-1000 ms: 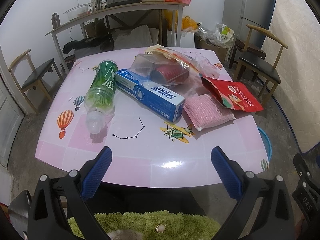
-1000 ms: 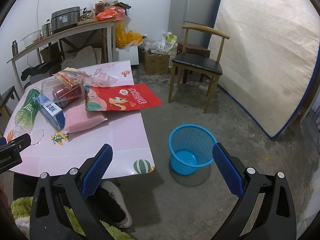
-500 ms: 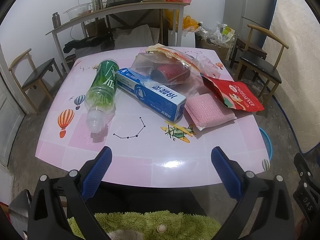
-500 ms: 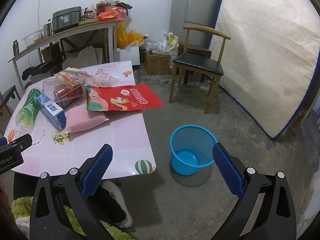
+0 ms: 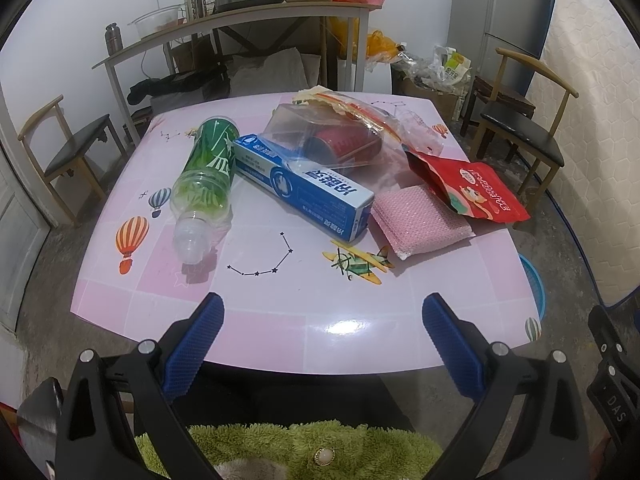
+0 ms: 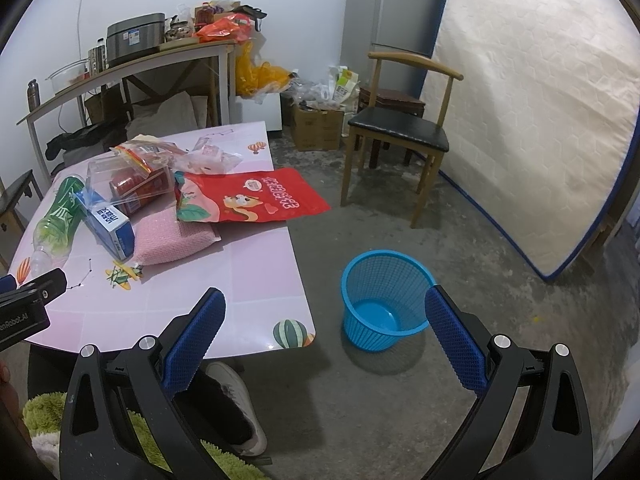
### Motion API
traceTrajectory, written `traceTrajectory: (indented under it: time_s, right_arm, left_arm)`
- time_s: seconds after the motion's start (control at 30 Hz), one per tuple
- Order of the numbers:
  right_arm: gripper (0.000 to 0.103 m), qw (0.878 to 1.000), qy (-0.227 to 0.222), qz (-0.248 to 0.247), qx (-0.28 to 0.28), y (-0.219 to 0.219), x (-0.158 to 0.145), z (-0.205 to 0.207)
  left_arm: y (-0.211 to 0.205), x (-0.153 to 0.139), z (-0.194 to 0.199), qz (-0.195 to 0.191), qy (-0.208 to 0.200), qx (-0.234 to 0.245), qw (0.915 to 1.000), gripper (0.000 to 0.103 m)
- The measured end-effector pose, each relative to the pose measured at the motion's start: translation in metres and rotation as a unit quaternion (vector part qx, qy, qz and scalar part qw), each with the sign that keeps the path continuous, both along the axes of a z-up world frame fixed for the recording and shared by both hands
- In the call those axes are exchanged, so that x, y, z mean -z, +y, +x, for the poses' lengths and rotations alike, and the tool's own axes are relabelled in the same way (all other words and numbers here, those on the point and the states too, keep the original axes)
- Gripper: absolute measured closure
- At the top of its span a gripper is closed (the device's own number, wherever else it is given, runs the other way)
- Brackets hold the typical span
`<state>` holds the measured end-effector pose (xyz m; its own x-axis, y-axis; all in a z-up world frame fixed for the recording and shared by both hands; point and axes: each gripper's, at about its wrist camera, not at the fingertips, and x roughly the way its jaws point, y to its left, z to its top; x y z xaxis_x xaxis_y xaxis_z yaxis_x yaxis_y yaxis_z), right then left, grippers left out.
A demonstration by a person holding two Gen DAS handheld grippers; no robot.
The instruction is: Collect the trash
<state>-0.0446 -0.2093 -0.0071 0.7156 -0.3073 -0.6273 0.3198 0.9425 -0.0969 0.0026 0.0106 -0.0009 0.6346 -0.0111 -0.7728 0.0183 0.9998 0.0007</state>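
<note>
On the pink table point(image 5: 280, 320) lie a green plastic bottle point(image 5: 206, 176), a blue toothpaste box point(image 5: 304, 188), a clear bag with a red can point(image 5: 340, 142), a pink sponge pad point(image 5: 420, 222) and a red snack pouch point(image 5: 476, 188). My left gripper point(image 5: 320, 320) is open and empty above the table's near edge. My right gripper point(image 6: 324, 316) is open and empty, off the table's right corner, with the blue mesh basket point(image 6: 384, 300) on the floor ahead. The trash also shows in the right wrist view, with the red pouch point(image 6: 256, 200) nearest the table's right edge.
A wooden chair point(image 6: 400, 136) stands beyond the basket, a mattress point(image 6: 540, 120) leans on the right wall. A cluttered side table point(image 5: 240, 28) and another chair point(image 5: 72, 152) stand behind and left. The person's shoe point(image 6: 236, 404) is under the table.
Both grippers have barely moved; the views shift very slightly. Nothing on the table has moved.
</note>
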Motion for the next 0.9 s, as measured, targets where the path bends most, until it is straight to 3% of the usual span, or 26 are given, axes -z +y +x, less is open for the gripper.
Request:
traceTrajectory:
  time_s: [0.67, 0.9]
  right_arm:
    - [0.008, 0.999, -0.021, 0.012, -0.030, 0.017, -0.002, 0.017]
    - [0.008, 0.998, -0.039, 0.019, -0.052, 0.030, -0.008, 0.028]
  left_arm:
    - [0.015, 0.007, 0.004, -0.002, -0.002, -0.010, 0.9999, 0.006]
    - [0.040, 0.009, 0.016, -0.028, 0.016, -0.031, 0.9990, 0.006]
